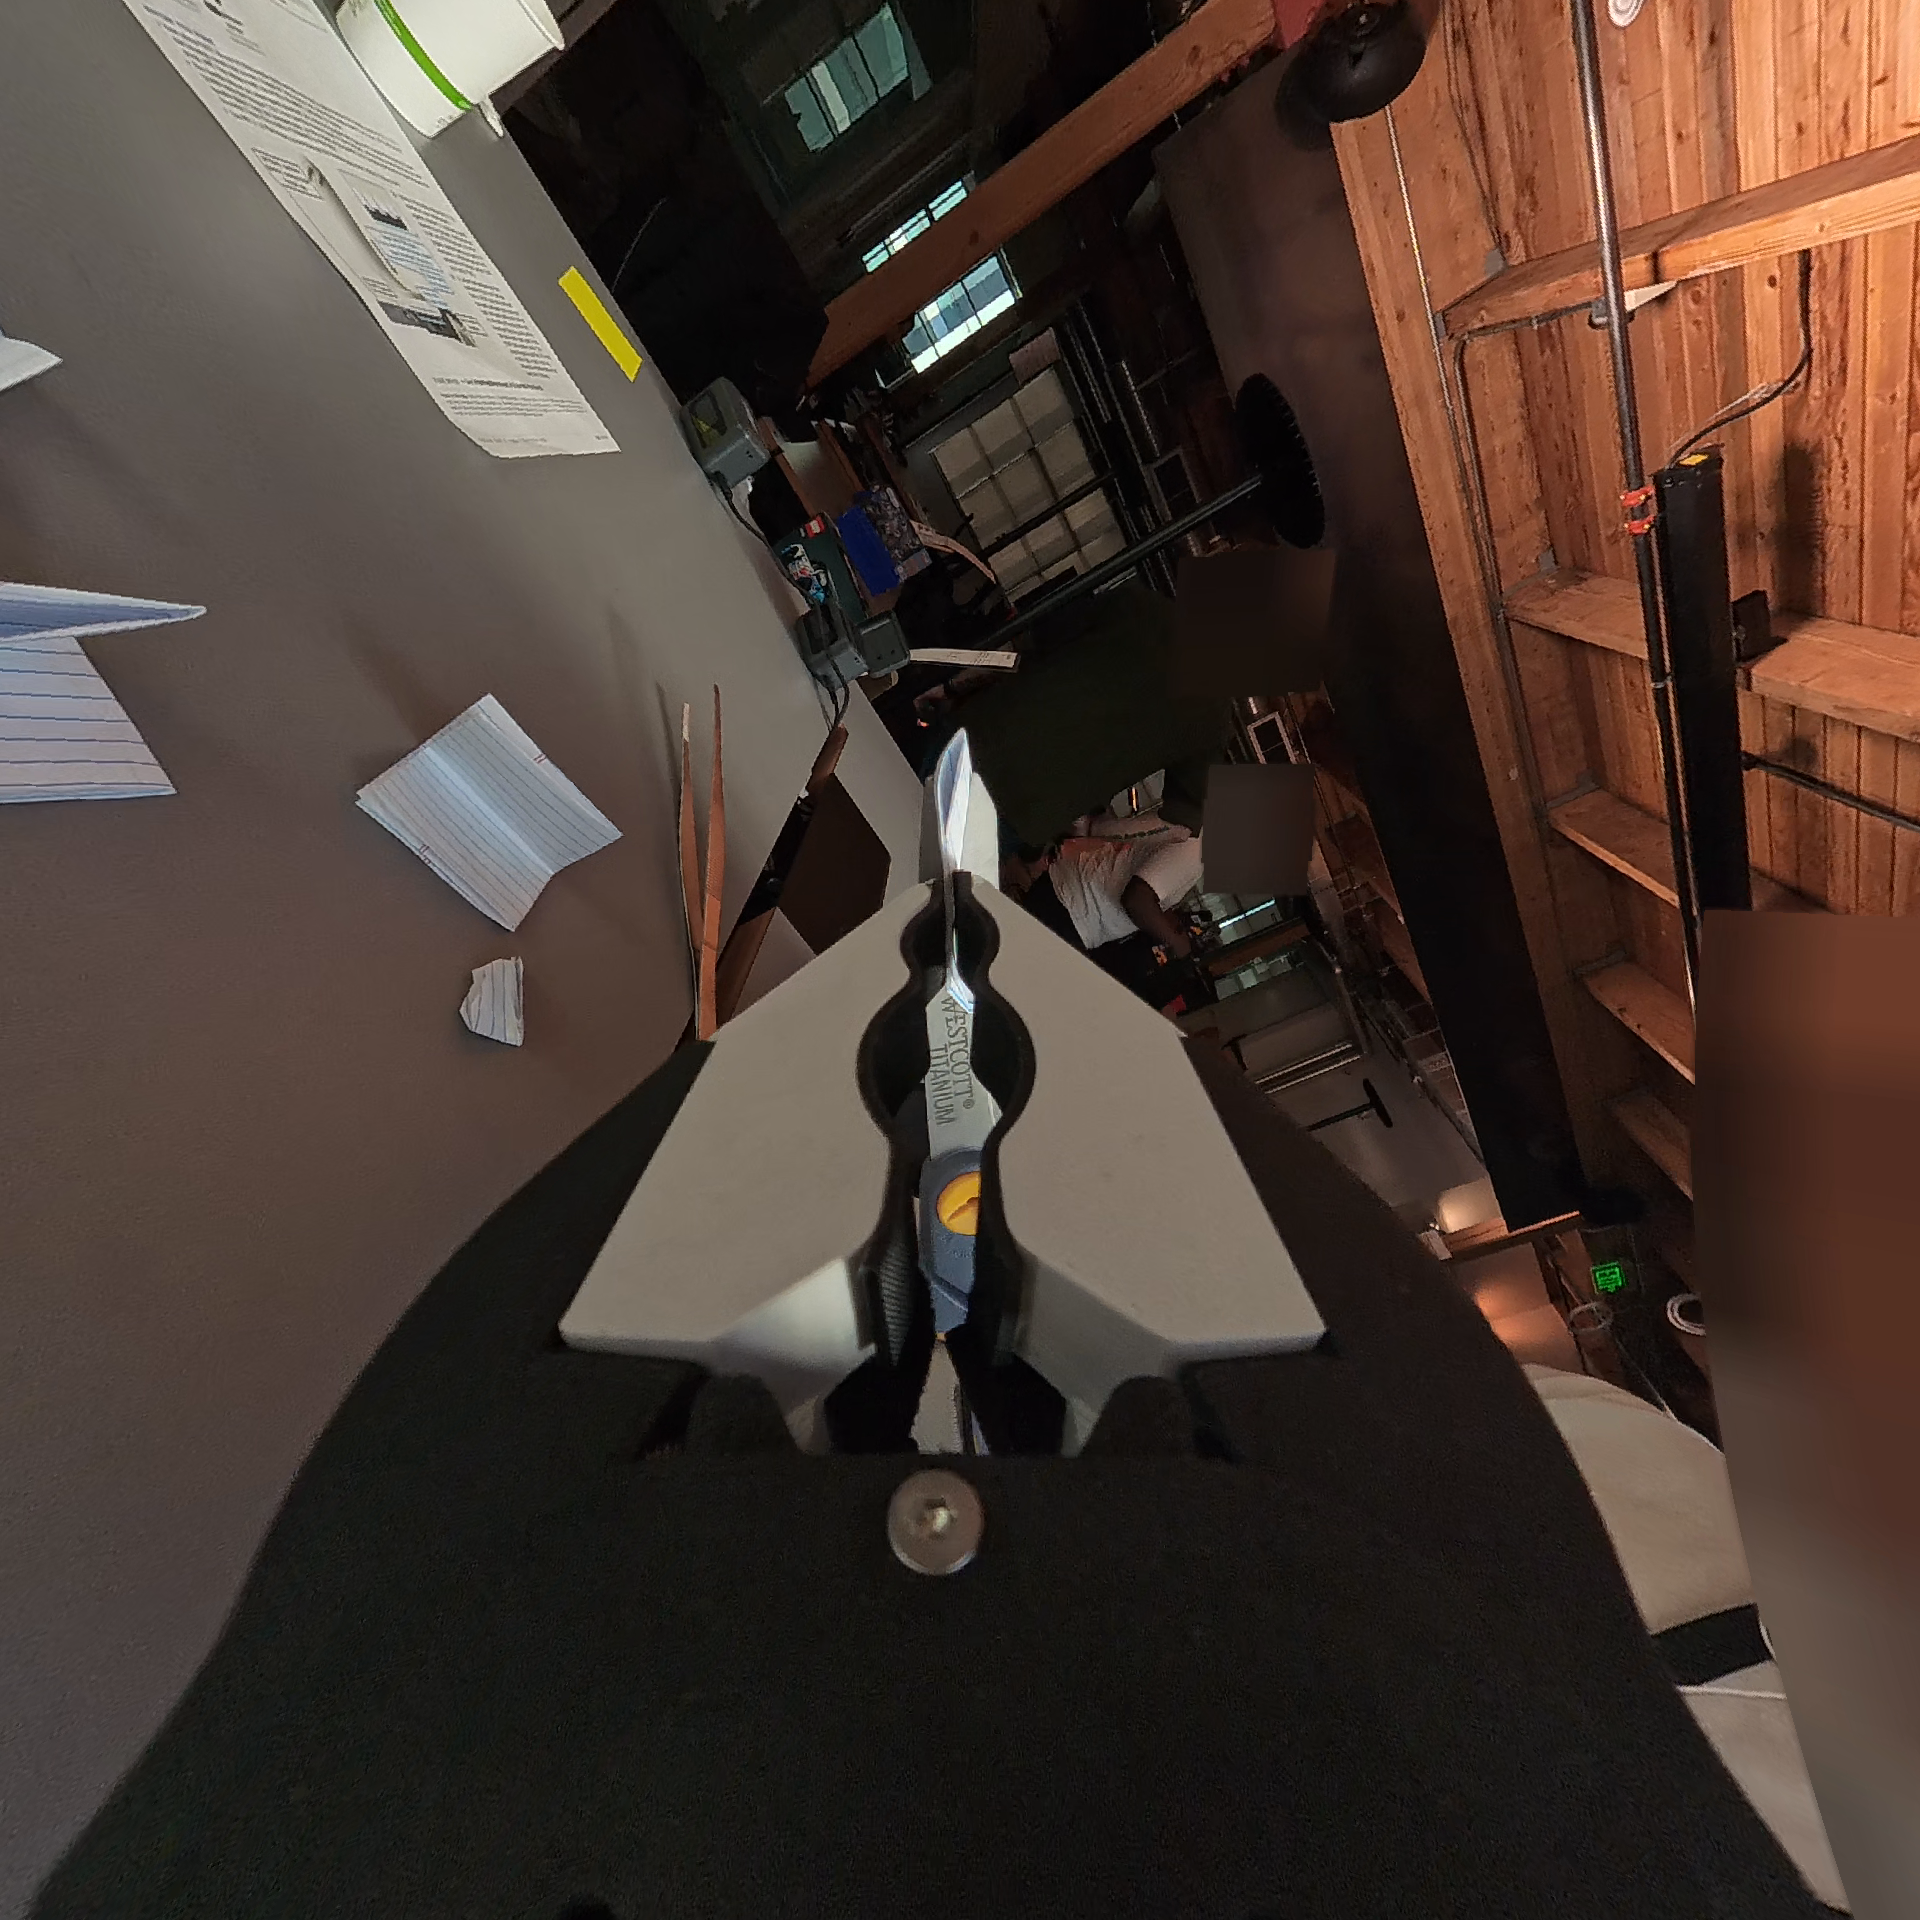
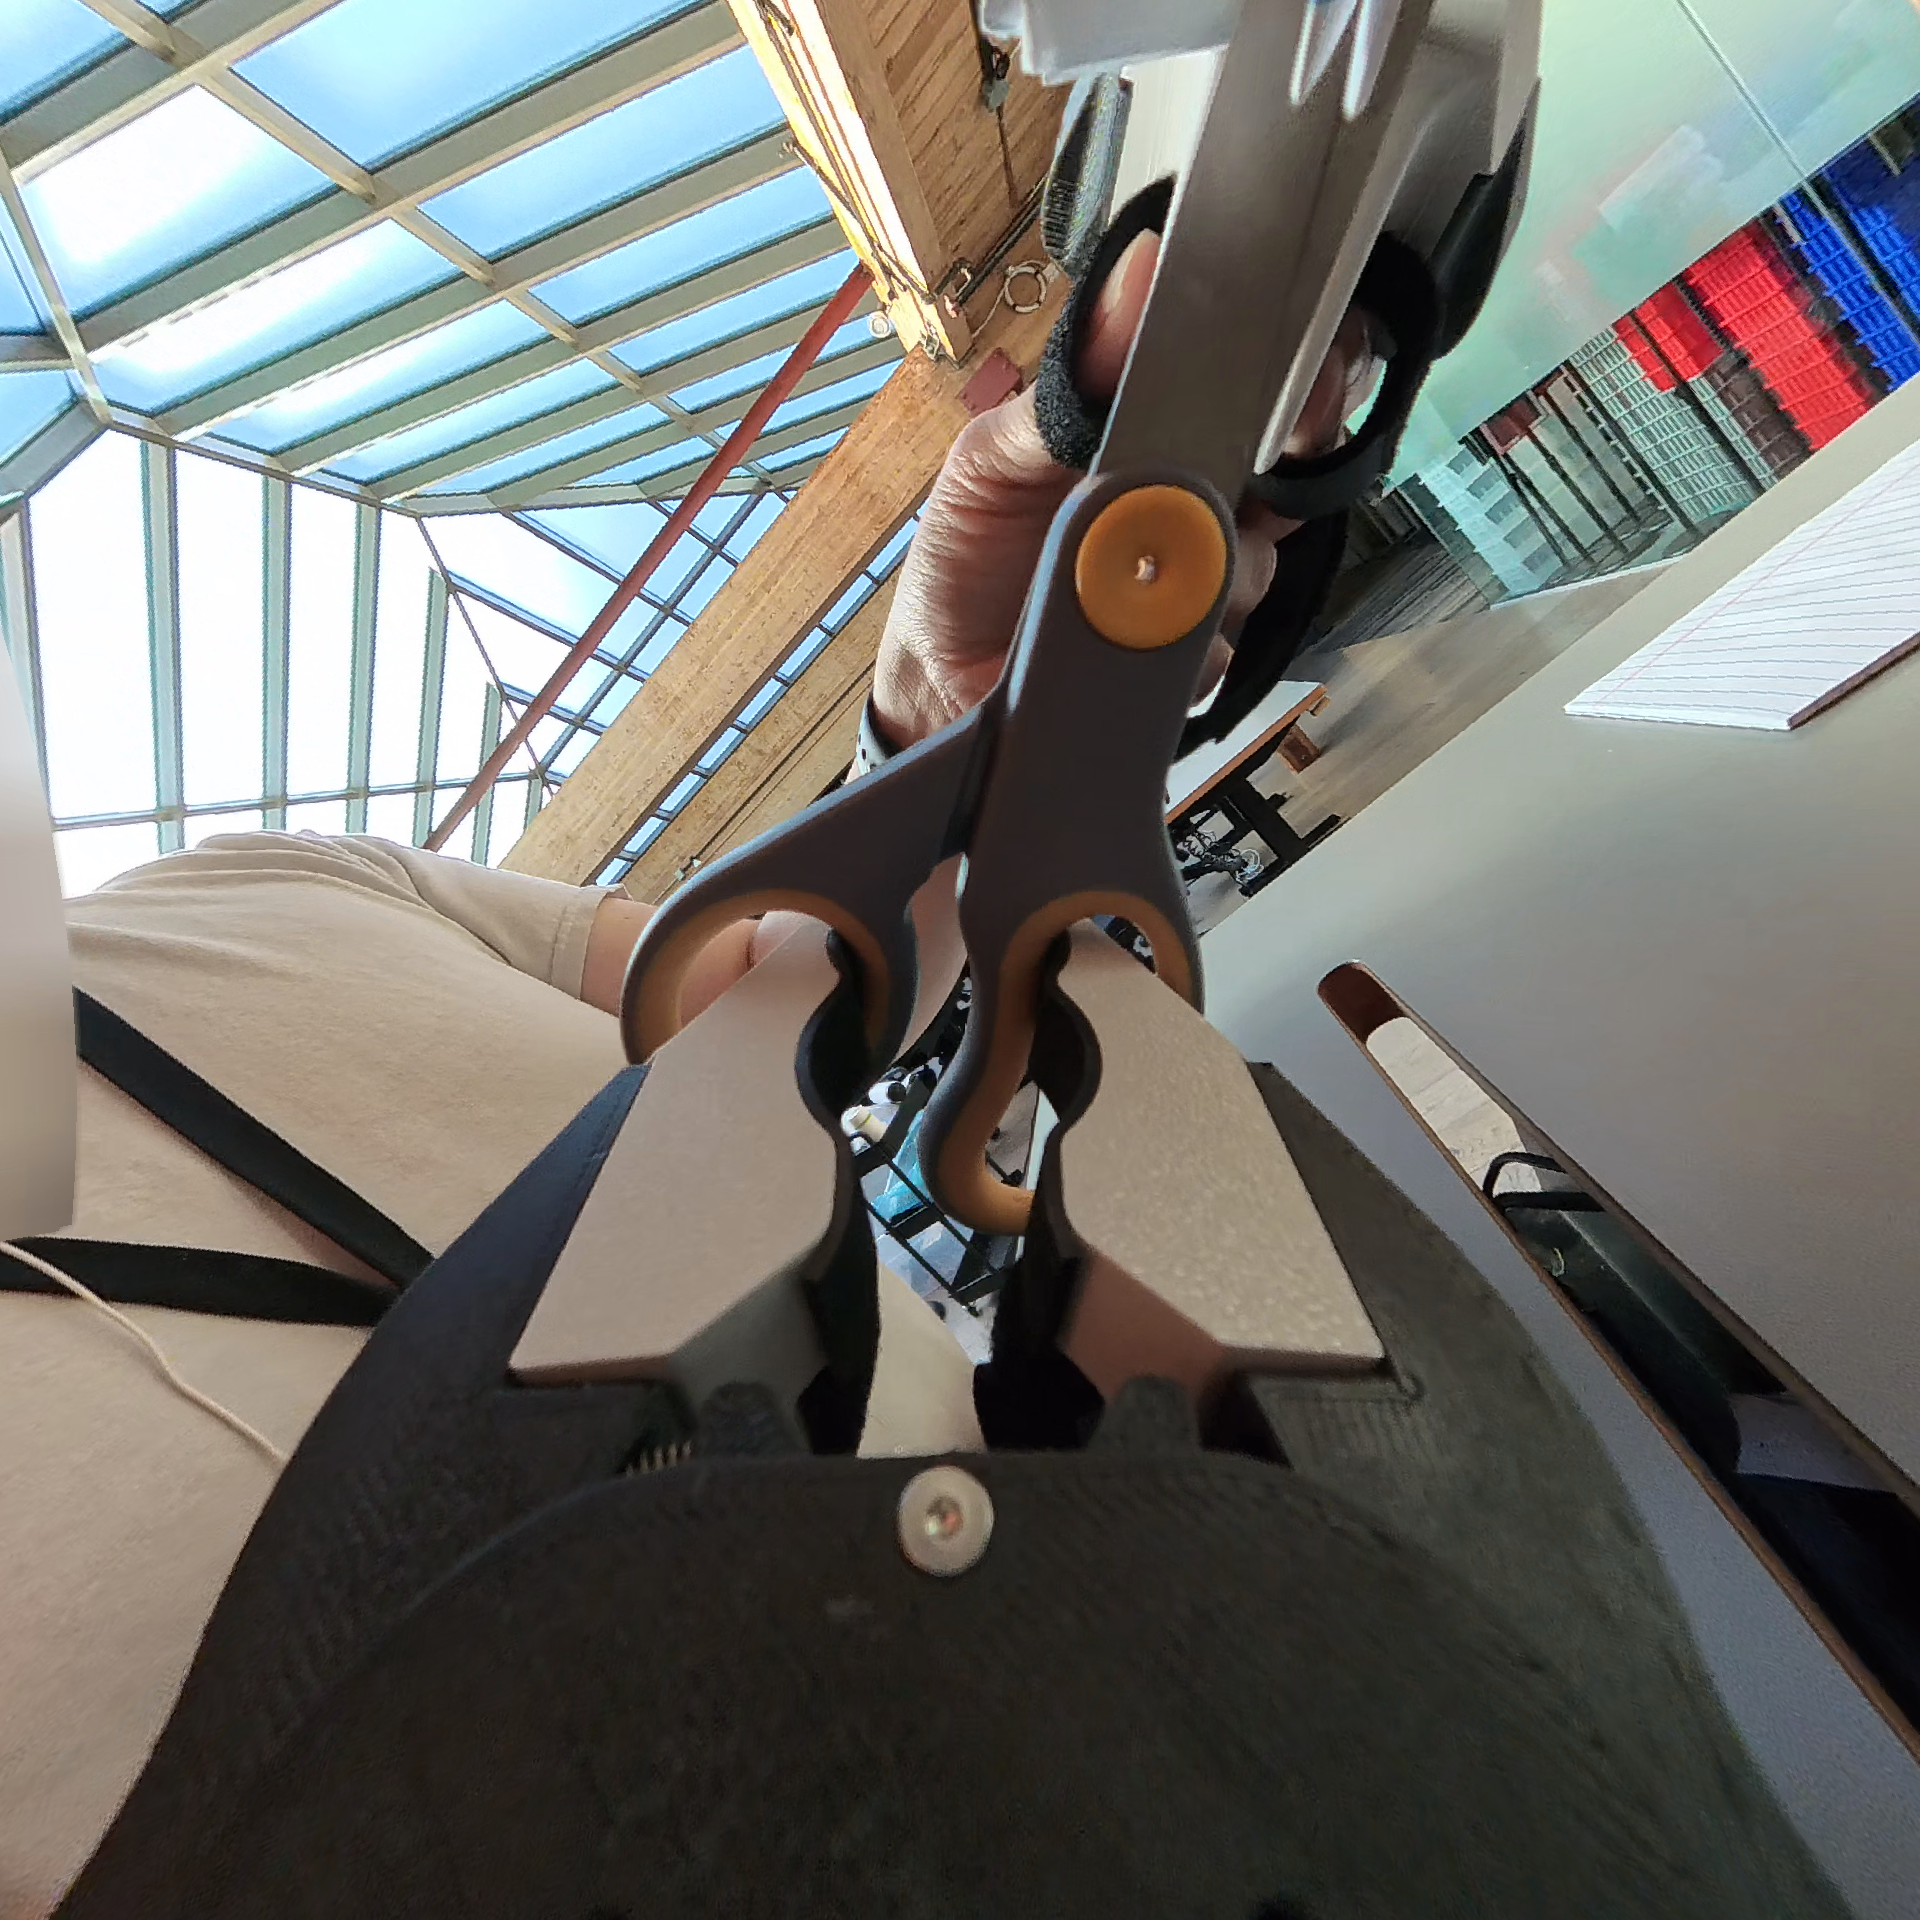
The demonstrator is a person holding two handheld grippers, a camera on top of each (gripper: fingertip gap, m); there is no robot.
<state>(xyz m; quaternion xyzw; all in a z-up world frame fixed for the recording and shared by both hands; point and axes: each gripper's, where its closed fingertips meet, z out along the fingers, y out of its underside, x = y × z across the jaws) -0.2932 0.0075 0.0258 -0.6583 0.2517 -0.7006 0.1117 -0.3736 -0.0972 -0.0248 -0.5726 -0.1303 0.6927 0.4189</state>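
Wood-plank wall (image 1: 1558, 312), timber beams (image 2: 727, 665), bright glazed skylight roof (image 2: 312, 260), grey table (image 1: 260, 1039), stacked red and blue bins (image 2: 1787, 312)

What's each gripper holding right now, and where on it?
Left gripper is clamped on the scissors blades. Right gripper has its fingers in the handle loops, spread.

The right gripper (image 2: 951, 997), with pale flat fingers (image 2: 727, 1195) on a black body, has one fingertip threaded into each handle loop of the grey-and-orange scissors (image 2: 1049, 831); above the scissors' orange pivot, a bare hand (image 2: 966, 582) sits behind the steel blades; right of the scissors, a lined paper pad (image 2: 1756, 623) lies on the grey table (image 2: 1558, 883).
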